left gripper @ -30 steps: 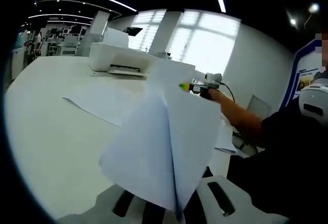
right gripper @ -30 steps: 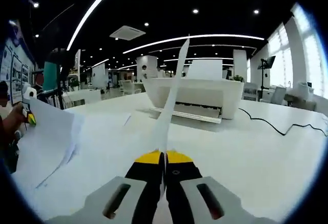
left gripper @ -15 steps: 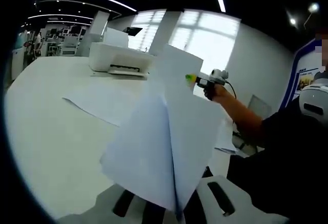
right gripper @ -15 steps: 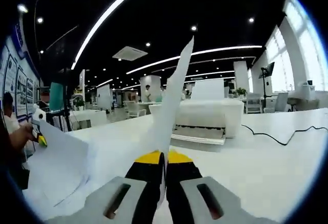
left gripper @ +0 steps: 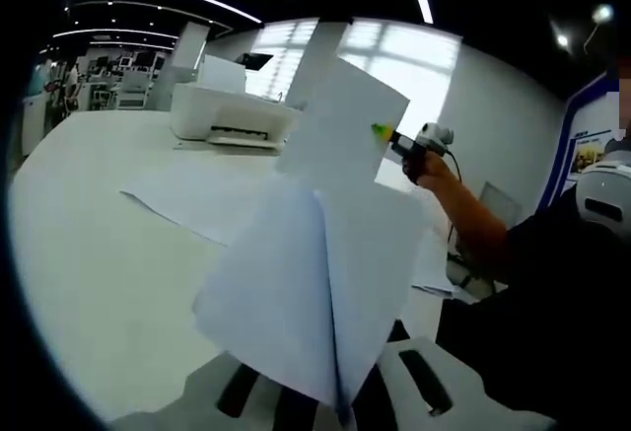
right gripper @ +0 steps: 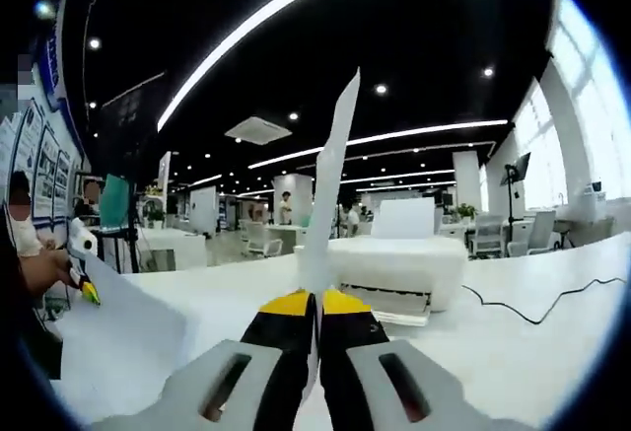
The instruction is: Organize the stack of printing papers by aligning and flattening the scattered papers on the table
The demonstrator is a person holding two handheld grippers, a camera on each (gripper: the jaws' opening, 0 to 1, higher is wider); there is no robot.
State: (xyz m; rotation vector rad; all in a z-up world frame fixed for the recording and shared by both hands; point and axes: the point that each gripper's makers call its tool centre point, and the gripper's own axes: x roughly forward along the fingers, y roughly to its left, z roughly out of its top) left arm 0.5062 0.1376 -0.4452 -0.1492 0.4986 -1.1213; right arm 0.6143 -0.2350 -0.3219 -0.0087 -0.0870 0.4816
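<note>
Several white papers [left gripper: 315,293] rise from my left gripper [left gripper: 337,406], which is shut on them; the sheets hide its fingertips. In the right gripper view, that left gripper [right gripper: 87,291] shows at the far left, pinching the corner of the same papers [right gripper: 118,347]. My right gripper [right gripper: 317,305] is shut on a single sheet [right gripper: 330,194], seen edge-on and standing upright. In the left gripper view, the right gripper [left gripper: 383,133] holds this sheet [left gripper: 340,120] lifted above the table. Another sheet [left gripper: 187,199] lies flat on the white table [left gripper: 89,253].
A white printer [left gripper: 232,115] stands at the far side of the table, also seen as the printer [right gripper: 394,265]. A black cable [right gripper: 527,311] runs across the table right of it. A person's arm [left gripper: 463,224] and dark clothing are on the right.
The right gripper has lifted its sheet higher and tilted upward, so more ceiling shows in its view. The left gripper and its papers have stayed put.
</note>
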